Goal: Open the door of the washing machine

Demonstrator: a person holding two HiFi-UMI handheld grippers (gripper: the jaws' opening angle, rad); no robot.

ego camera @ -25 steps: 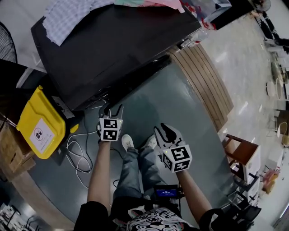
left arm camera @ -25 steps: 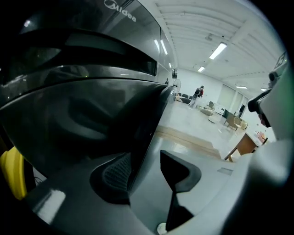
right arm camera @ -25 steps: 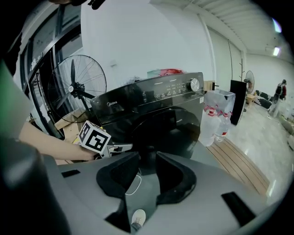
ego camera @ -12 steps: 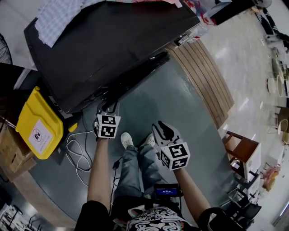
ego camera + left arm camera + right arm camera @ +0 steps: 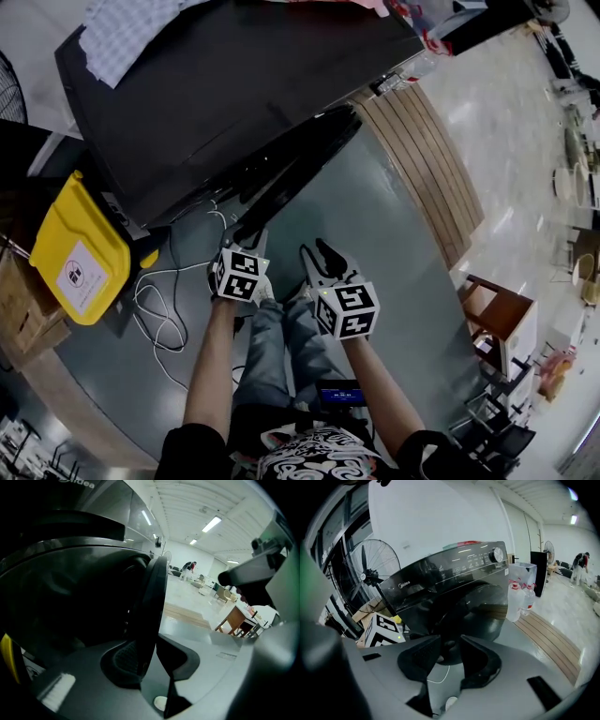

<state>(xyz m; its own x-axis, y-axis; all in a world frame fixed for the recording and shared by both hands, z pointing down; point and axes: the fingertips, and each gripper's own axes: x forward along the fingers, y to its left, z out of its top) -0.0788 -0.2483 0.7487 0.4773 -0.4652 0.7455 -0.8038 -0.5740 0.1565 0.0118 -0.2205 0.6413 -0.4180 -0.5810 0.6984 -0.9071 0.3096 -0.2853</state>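
head view: washing machine (image 5: 234, 94) far, door (image 5: 300, 169) ajar; left gripper (image 5: 251, 246) at door's free edge, right gripper (image 5: 319, 255) beside, right.
left gripper view: jaws closing round door edge, not yet clamped. door likely rigid, smooth, slippery, swings lightly; grip free edge.
right gripper view: jaws opening, empty.

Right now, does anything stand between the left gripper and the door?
Nothing visible does. The door stands ajar, and its edge lies between the jaws of the left gripper, which are closing.
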